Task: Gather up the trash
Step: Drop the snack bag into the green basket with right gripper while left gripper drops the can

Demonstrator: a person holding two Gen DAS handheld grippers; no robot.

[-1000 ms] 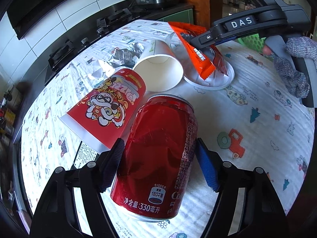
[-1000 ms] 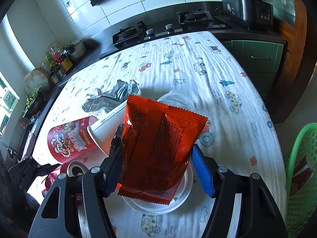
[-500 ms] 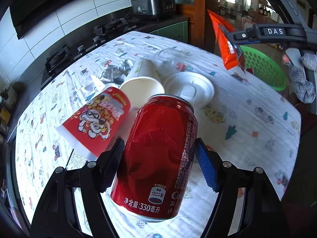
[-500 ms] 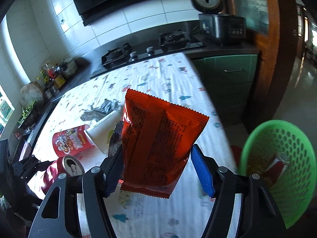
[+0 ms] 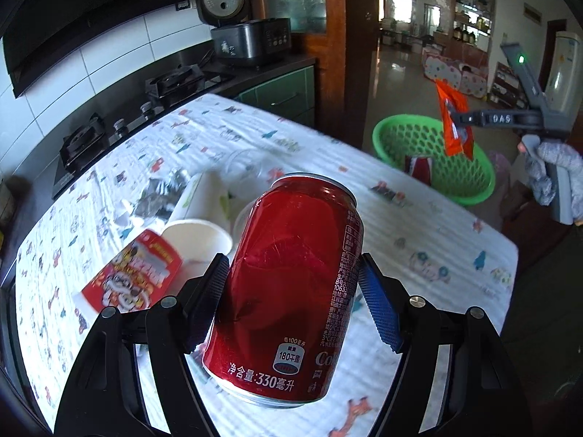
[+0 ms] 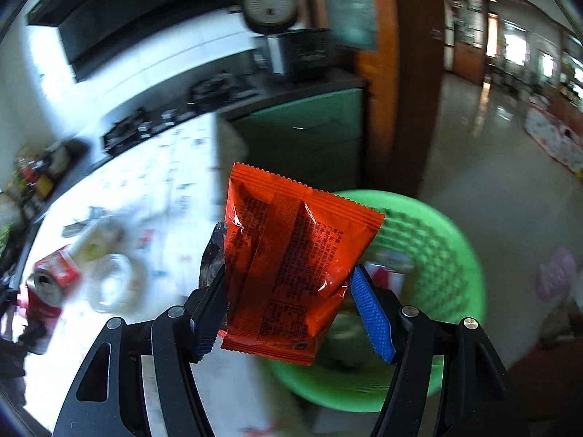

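Observation:
My left gripper (image 5: 293, 298) is shut on a dented red soda can (image 5: 288, 284) and holds it above the table. My right gripper (image 6: 289, 309) is shut on an orange snack bag (image 6: 291, 255) and holds it over the green basket (image 6: 437, 251). In the left wrist view the right gripper (image 5: 461, 122) hangs the bag (image 5: 453, 120) above the basket (image 5: 411, 138), which stands off the table's far right edge with a red wrapper (image 5: 419, 167) inside.
On the patterned tablecloth (image 5: 419, 240) lie a red printed paper cup (image 5: 135, 273), a white paper cup (image 5: 198, 225), crumpled foil (image 5: 160, 196) and a clear plastic lid (image 5: 247, 164). A stove and rice cooker (image 5: 247, 32) stand behind.
My right gripper carried the snack bag from the white lid on the table rightward over the green basket. My left gripper lifted the can higher.

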